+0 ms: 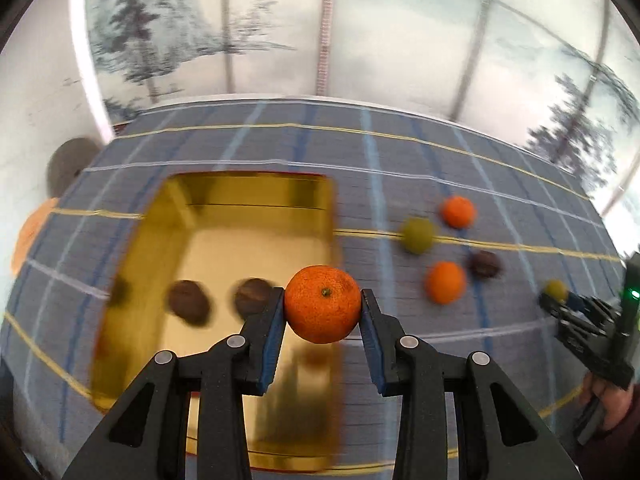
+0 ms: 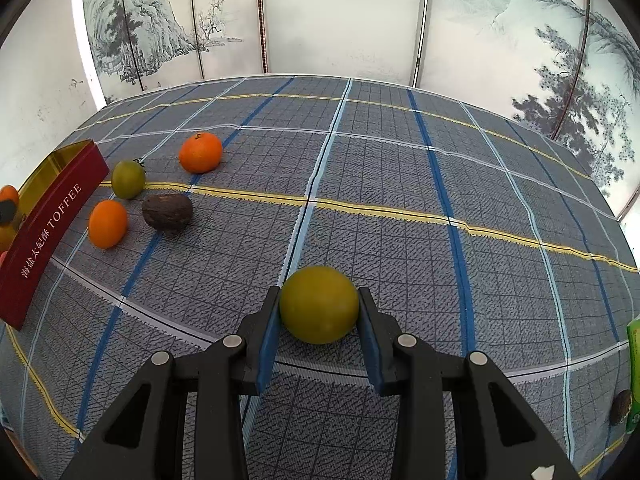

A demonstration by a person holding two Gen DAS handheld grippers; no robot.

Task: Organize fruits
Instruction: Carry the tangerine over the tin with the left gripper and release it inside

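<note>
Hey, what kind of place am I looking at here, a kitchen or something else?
Probably not a kitchen: more likely a room set up for recording. A table under a checked blue-grey tablecloth stands before a folding screen painted with ink landscapes, with loose fruit and a red toffee tin laid out on it.

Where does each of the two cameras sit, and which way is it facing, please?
Left wrist: on the left tool, looking along its fingers, down at the gold tin; the tool clamps an orange mandarin; the right tool and a hand show at right.
Right wrist: on the right tool, looking down across the plaid cloth; it clamps a green fruit.
Shared: the loose fruit cluster, the tin, the cloth.
</note>
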